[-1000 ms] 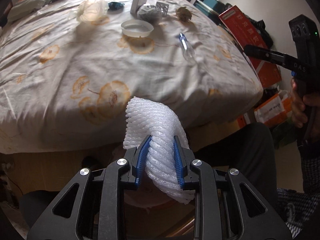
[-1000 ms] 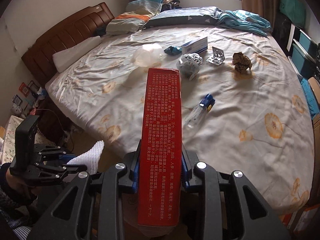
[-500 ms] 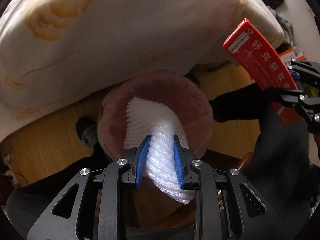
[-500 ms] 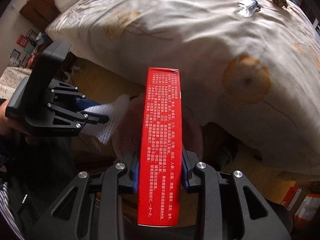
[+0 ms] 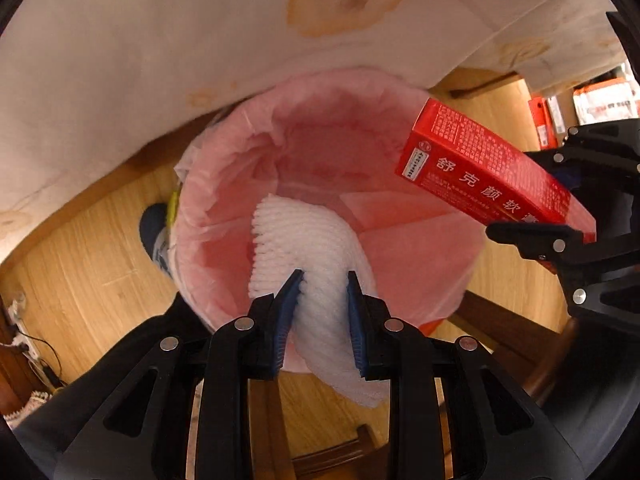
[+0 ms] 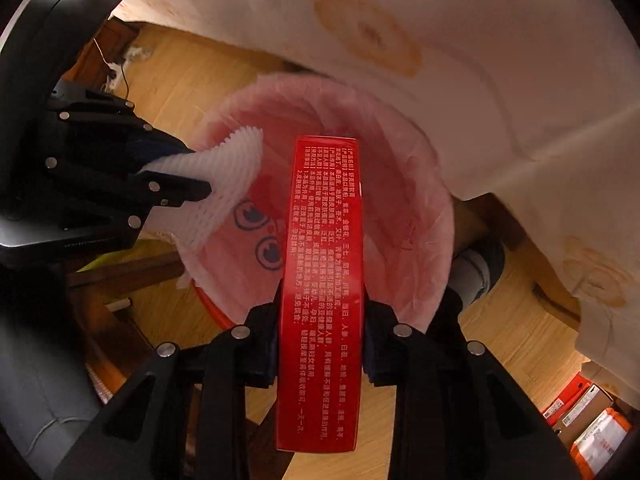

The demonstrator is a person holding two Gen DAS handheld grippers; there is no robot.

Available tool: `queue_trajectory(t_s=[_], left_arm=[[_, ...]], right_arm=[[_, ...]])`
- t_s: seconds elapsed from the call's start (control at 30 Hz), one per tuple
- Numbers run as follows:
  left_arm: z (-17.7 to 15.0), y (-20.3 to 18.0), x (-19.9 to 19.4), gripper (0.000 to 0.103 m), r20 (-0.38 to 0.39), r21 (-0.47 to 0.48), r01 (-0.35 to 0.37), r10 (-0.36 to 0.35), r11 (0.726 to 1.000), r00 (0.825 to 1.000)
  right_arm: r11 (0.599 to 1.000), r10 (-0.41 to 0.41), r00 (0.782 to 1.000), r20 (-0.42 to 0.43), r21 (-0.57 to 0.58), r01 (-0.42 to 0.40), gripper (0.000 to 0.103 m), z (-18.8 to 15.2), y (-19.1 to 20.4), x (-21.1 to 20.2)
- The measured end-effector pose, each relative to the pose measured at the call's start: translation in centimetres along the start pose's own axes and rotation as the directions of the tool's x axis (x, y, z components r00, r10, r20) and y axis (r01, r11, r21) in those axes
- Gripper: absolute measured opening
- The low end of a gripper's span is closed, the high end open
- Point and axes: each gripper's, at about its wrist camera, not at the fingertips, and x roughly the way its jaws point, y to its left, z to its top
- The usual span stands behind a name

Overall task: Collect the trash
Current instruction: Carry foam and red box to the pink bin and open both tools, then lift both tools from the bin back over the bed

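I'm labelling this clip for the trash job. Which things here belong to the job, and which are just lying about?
Part of the job:
- white foam net, clamped in the left gripper
- red box, clamped in the right gripper
- bin with pink liner, below both

Just lying about:
- flowered bedsheet
- wooden floor
- orange cartons
- shoe

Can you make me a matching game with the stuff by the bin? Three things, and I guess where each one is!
Things:
1. white foam net
2. red box
3. pink bin bag

Places:
A. lining the bin
B. in the left gripper
C. in the right gripper

Pairs: 1-B, 2-C, 3-A
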Motion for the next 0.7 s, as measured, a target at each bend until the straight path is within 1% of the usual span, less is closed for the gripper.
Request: queue_trajectory(t_s=[0.07, 0.13, 0.23, 0.4, 0.43, 0.5, 0.53, 0.57, 0.6, 0.63, 0.67, 0.7], left_arm=[[0.6, 0.4, 1.4, 0.025, -0.019, -0.014, 0.016, -0.016, 1.0, 1.0], [1.1, 0.7, 2.9, 0.025, -0.049, -0.016, 0.002, -0.003, 1.0, 0.999], [1.8, 0.9, 5.0, 0.025, -0.082, -0.022, 0.001, -0.002, 1.0, 0.997], [2.2, 1.1, 6.8, 0.025, -0.112, -0.025, 0.012, -0.015, 1.0, 0.994], [2.2, 1.1, 7.0, 0.025, -0.114, -0.028, 0.016, -0.019, 0.999, 0.993], [2.2, 1.3, 7.3, 0.026, -0.12, -0.03, 0.019, -0.022, 0.999, 0.992], [2.3, 1.4, 7.4, 0.037, -0.121, -0.033, 0.006, -0.01, 0.999, 0.993], [2.3, 1.8, 8.0, 0.072, -0.127, -0.044, -0.018, 0.012, 0.999, 0.992], [2.4, 2.0, 8.0, 0.095, -0.125, -0.052, -0.034, 0.027, 0.998, 0.992], [2.4, 2.0, 7.6, 0.096, -0.108, -0.049, -0.03, 0.025, 0.998, 0.994], [2.4, 2.0, 7.5, 0.097, -0.106, -0.048, -0.024, 0.019, 0.999, 0.994], [2.3, 2.0, 7.3, 0.097, -0.105, -0.046, -0.029, 0.024, 0.999, 0.994]], right_arm=[[1.0, 0.003, 1.0, -0.028, 0.005, -0.003, 0.03, 0.4, -0.1, 1.4], [1.0, 0.003, 0.998, -0.059, 0.01, -0.002, 0.03, 0.7, -0.6, 2.8], [1.0, 0.007, 0.995, -0.103, 0.014, -0.005, 0.03, 0.8, -1.0, 4.8], [1.0, 0.017, 0.988, -0.155, 0.023, -0.013, 0.03, 0.5, -1.5, 7.7], [1.0, 0.019, 0.987, -0.158, 0.022, -0.016, 0.03, 0.3, -1.5, 8.0], [1.0, -0.001, 0.988, -0.156, 0.009, 0.002, 0.03, 0.0, -1.6, 8.3], [1.0, 0.003, 0.987, -0.159, 0.01, -0.002, 0.032, -0.2, -1.7, 8.4], [1.0, 0.014, 0.987, -0.162, 0.008, -0.013, 0.072, -0.3, -1.8, 8.4], [1.0, 0.011, 0.988, -0.155, -0.001, -0.011, 0.1, -0.1, -1.6, 8.7], [1.0, 0.011, 0.99, -0.143, -0.005, -0.012, 0.098, -0.3, -1.7, 8.8], [0.999, 0.04, 0.986, -0.159, 0.007, -0.039, 0.098, -0.5, -2.2, 9.1], [0.999, 0.048, 0.986, -0.16, 0.01, -0.047, 0.098, -0.5, -2.3, 9.2]])
